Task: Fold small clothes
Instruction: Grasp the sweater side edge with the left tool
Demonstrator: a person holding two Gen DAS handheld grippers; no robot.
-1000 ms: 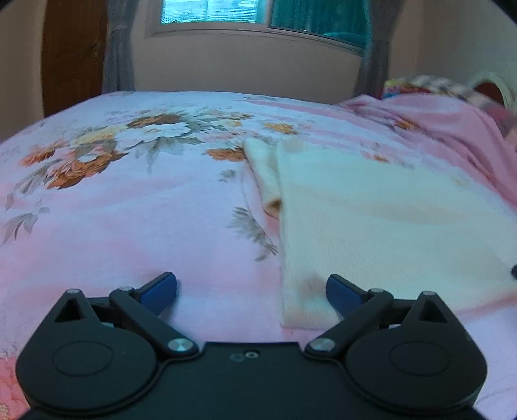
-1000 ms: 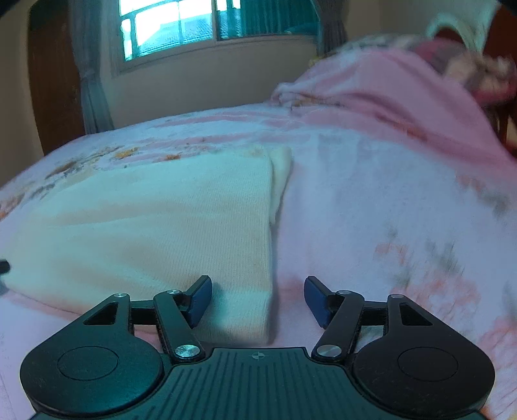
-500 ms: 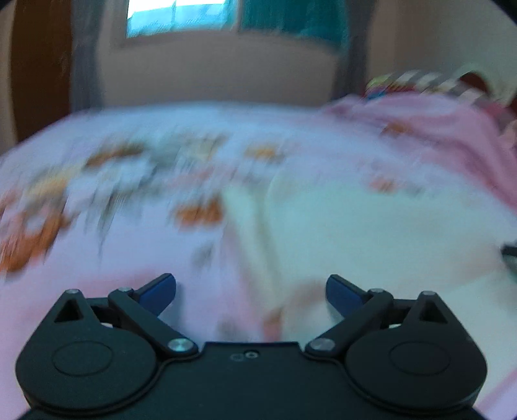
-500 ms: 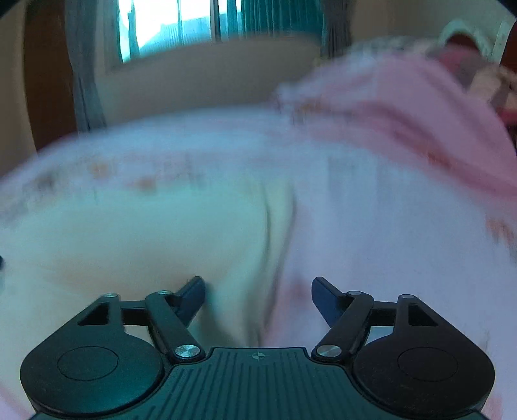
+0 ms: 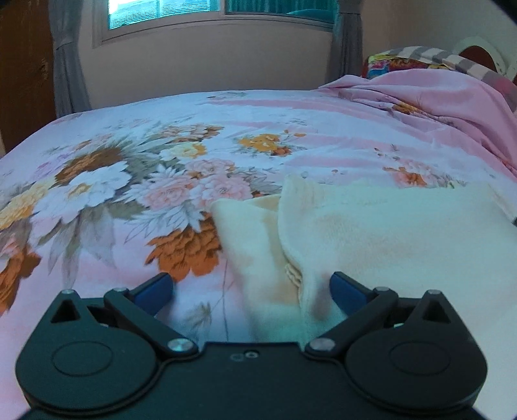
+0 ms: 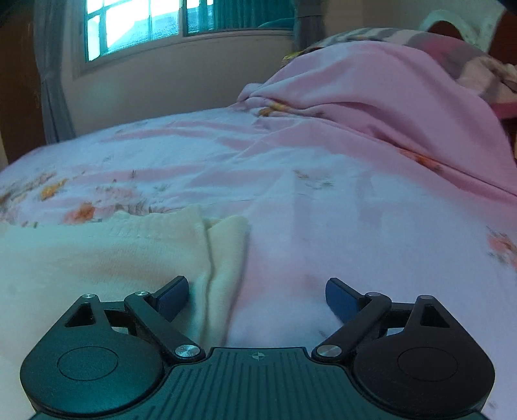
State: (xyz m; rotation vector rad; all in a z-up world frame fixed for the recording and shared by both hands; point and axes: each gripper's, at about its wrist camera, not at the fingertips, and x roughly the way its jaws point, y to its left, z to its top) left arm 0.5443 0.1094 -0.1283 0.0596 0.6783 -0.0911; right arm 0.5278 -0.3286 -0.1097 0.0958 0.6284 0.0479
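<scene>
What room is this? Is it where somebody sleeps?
Most likely a bedroom. A cream garment lies on a bed with a flowery pink sheet, a pink blanket is heaped at one end, and a curtained window sits behind.

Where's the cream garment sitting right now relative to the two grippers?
The cream garment lies flat on the floral bedsheet, between the two open grippers: its left edge is inside the left gripper, its right edge by the right gripper.

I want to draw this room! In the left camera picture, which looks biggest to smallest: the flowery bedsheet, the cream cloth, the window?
1. Flowery bedsheet, biggest.
2. Cream cloth.
3. Window, smallest, though it is far away and cut off at the top, so its real size is unsure.
</scene>
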